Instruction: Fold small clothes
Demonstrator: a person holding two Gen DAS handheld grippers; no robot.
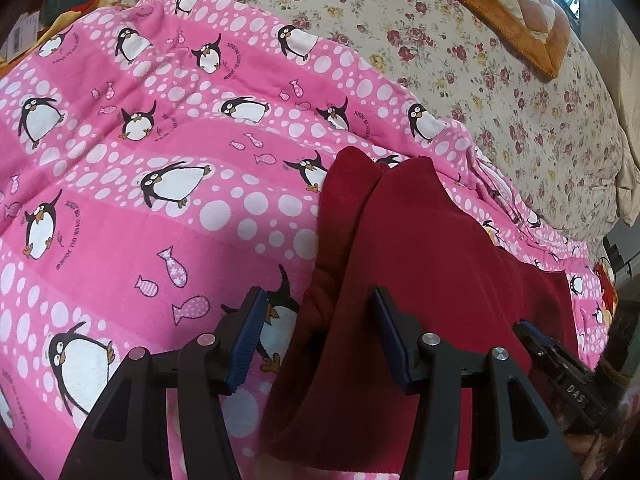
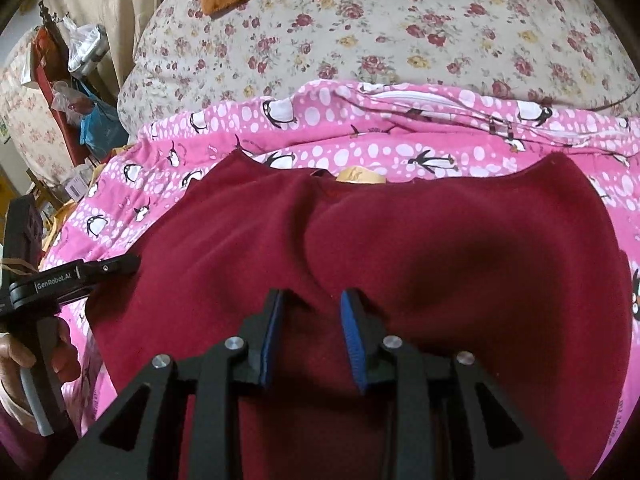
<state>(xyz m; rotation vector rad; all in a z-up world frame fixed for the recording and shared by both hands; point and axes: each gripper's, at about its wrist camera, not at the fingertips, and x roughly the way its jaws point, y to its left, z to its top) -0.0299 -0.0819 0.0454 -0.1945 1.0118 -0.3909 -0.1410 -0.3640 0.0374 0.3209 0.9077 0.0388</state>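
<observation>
Between the blue pads of the left gripper (image 1: 320, 340) a raised edge of the dark red fleece garment (image 1: 404, 248) stands up in a fold; the jaws are roughly half apart, and although cloth lies in the gap the pads do not seem to press on it, so I judge it loose rather than held. The right gripper (image 2: 310, 338) sits over the middle of the same garment (image 2: 420, 248), jaws narrower but still parted, straddling a ridge of fabric near its tips without clearly pinching it. The garment lies spread on a pink penguin-print blanket (image 1: 132, 216), which covers a floral bedspread (image 1: 460, 52); an orange cushion (image 1: 516, 8) rests at the far side. Seen from the right wrist, the person's hand (image 2: 24, 354) grips the left tool's handle beside the garment's edge. The main risk, as I judge it, is closing on too little or too much: thick fleece may slip out of a shallow pinch, or the pads may catch the soft blanket beneath along with it, dragging both. With the ridge off-centre, a lift could also pull the fold crooked and bunch the cloth.
</observation>
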